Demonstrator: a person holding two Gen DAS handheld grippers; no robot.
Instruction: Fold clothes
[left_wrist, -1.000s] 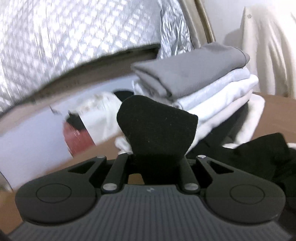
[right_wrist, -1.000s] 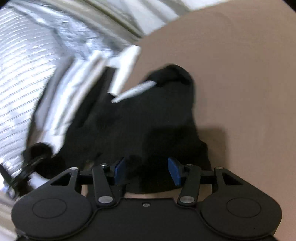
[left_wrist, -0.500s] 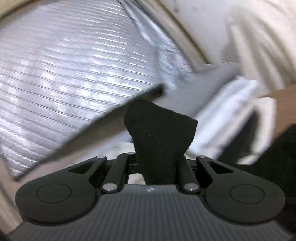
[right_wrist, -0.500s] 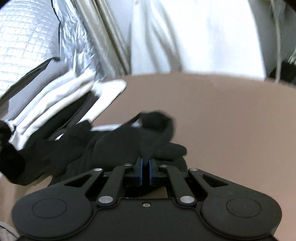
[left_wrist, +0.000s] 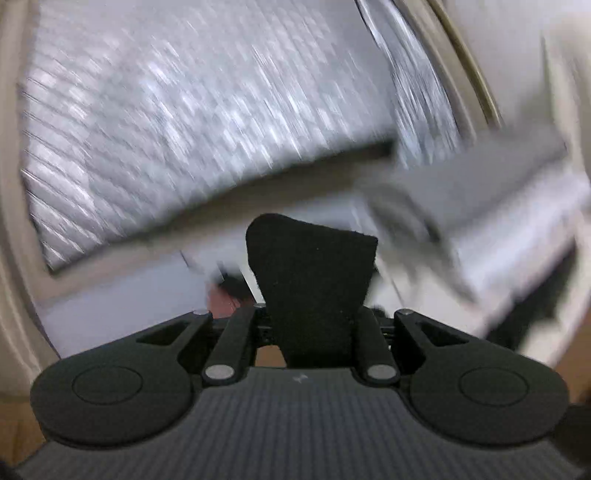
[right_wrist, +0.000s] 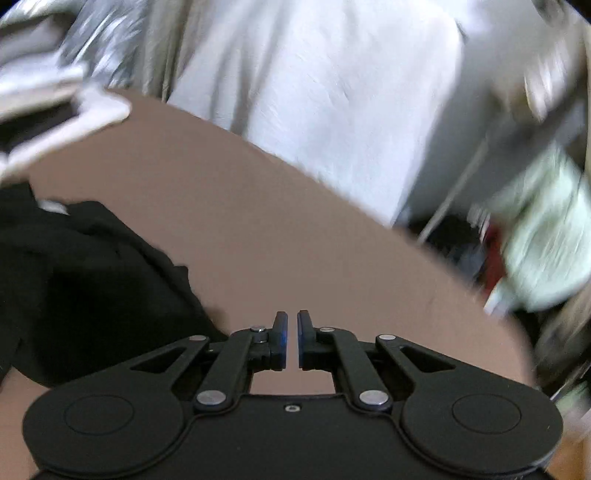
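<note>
Your left tool (left_wrist: 312, 314), jaws just widening, pinches black cloth (left_wrist: 312, 273); your right tool (right_wrist: 289, 341) is pressed together, empty, above the surface (right_wrist: 295, 229).

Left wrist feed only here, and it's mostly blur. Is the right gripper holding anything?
Observer: No. The right gripper is shut and empty; only bare table shows in the slit between its fingers.
Operator: Where's the black garment in that view?
Observer: The black garment lies bunched on the brown table, to the left of the right gripper and not between its fingers.
Operator: Anything past the table?
Observer: A white garment hangs just beyond the table's far edge.
</note>
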